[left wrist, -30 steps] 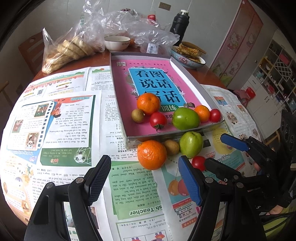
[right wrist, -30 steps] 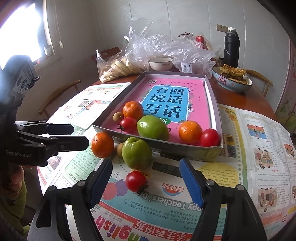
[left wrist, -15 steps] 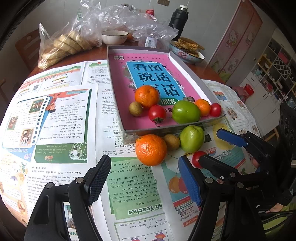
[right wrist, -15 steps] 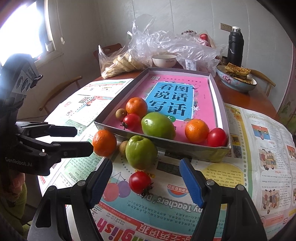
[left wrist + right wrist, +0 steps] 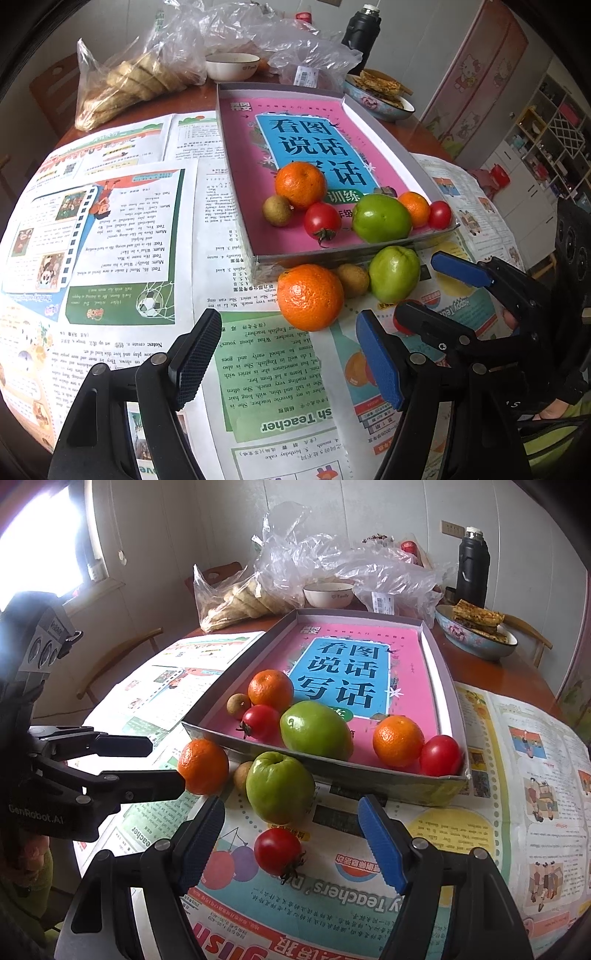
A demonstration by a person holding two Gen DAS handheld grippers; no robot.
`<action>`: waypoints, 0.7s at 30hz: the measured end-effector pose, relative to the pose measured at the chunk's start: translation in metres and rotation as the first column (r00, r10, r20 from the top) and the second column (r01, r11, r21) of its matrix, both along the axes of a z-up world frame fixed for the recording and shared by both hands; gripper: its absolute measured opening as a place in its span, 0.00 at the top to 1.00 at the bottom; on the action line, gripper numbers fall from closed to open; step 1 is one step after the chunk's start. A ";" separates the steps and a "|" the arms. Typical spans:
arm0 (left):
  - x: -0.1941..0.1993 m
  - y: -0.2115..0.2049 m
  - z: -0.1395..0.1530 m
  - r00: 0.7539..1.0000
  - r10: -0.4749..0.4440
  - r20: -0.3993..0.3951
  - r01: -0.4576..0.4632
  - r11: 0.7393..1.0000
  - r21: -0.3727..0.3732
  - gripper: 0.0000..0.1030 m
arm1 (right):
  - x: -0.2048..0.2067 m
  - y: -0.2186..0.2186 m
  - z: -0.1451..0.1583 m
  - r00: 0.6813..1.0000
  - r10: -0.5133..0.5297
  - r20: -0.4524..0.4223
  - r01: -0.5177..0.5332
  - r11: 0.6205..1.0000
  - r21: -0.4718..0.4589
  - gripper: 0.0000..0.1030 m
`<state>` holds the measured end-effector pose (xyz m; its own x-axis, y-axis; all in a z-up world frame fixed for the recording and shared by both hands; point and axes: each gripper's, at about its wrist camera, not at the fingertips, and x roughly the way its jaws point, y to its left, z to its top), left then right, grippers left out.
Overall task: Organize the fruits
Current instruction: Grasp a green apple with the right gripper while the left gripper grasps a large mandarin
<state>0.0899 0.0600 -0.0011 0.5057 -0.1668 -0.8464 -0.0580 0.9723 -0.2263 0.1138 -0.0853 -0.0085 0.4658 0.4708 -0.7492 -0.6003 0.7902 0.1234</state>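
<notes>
Both grippers spread, empty: left gripper point(image 5: 286, 360), right gripper point(image 5: 291, 843). Loose on newspaper point(image 5: 498, 812) beside shallow box point(image 5: 448, 686): glossy orange point(image 5: 310, 296), brown longan point(image 5: 352, 280), green apple point(image 5: 279, 786), stemmed red tomato point(image 5: 277, 851). Six more fruits inside box.

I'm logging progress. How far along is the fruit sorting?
Six fruits sit in the tray. Both claws are open, holding nothing. The orange, small brown fruit, green fruit and tomato lie on the newspaper.
</notes>
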 end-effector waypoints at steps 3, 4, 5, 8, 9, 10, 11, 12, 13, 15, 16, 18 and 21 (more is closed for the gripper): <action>0.002 0.000 -0.003 1.000 0.002 -0.006 -0.002 1.000 0.013 0.26 | 0.003 0.001 -0.003 1.000 0.003 -0.014 -0.003 1.000 0.002 0.28; 0.002 0.000 -0.003 1.000 0.001 -0.008 -0.001 1.000 0.012 0.26 | 0.005 0.002 -0.004 1.000 0.005 -0.019 -0.005 1.000 0.000 0.28; 0.003 0.000 -0.004 1.000 0.000 -0.010 0.001 1.000 0.010 0.26 | 0.005 0.003 -0.005 1.000 0.006 -0.022 -0.006 1.000 -0.001 0.31; 0.006 0.000 -0.006 1.000 -0.006 -0.017 0.006 1.000 0.001 0.26 | 0.007 0.004 -0.007 0.999 0.011 -0.033 -0.011 1.000 0.002 0.38; 0.007 0.000 -0.007 1.000 -0.008 -0.020 0.008 1.000 0.001 0.26 | 0.008 0.004 -0.007 0.999 0.013 -0.037 -0.013 1.000 0.003 0.38; 0.008 -0.001 -0.008 1.000 -0.008 -0.023 0.008 1.000 0.002 0.26 | 0.008 0.005 -0.008 0.999 0.014 -0.038 -0.014 1.000 0.004 0.39; 0.008 -0.001 -0.009 1.000 -0.008 -0.026 0.008 1.000 0.001 0.26 | 0.009 0.005 -0.008 0.999 0.013 -0.039 -0.012 1.000 0.003 0.40; 0.009 -0.001 -0.009 1.000 -0.008 -0.028 0.008 1.000 -0.002 0.26 | 0.009 0.006 -0.009 0.999 0.014 -0.040 -0.014 1.000 0.002 0.41; 0.010 -0.001 -0.010 0.999 -0.009 -0.030 0.009 1.000 -0.005 0.26 | 0.010 0.007 -0.009 0.999 0.015 -0.040 -0.015 1.000 0.002 0.42; 0.011 -0.001 -0.011 0.999 -0.012 -0.034 0.012 1.000 -0.013 0.26 | 0.011 0.007 -0.009 0.999 0.018 -0.042 -0.018 1.000 0.003 0.44; 0.011 -0.001 -0.011 0.999 -0.013 -0.034 0.012 1.000 -0.015 0.26 | 0.011 0.008 -0.009 0.999 0.019 -0.043 -0.019 1.000 0.002 0.45; 0.012 -0.001 -0.012 0.999 -0.015 -0.034 0.014 1.000 -0.021 0.26 | 0.013 0.009 -0.009 0.999 0.020 -0.044 -0.020 1.000 0.001 0.47; 0.015 -0.001 -0.013 0.999 -0.017 -0.035 0.016 0.999 -0.030 0.26 | 0.015 0.010 -0.010 0.998 0.026 -0.050 -0.026 1.000 0.007 0.51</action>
<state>0.1045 0.0585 -0.0138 0.4723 -0.2001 -0.8584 -0.0503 0.9662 -0.2529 0.1286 -0.0752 -0.0186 0.4153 0.4870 -0.7684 -0.6135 0.7736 0.1587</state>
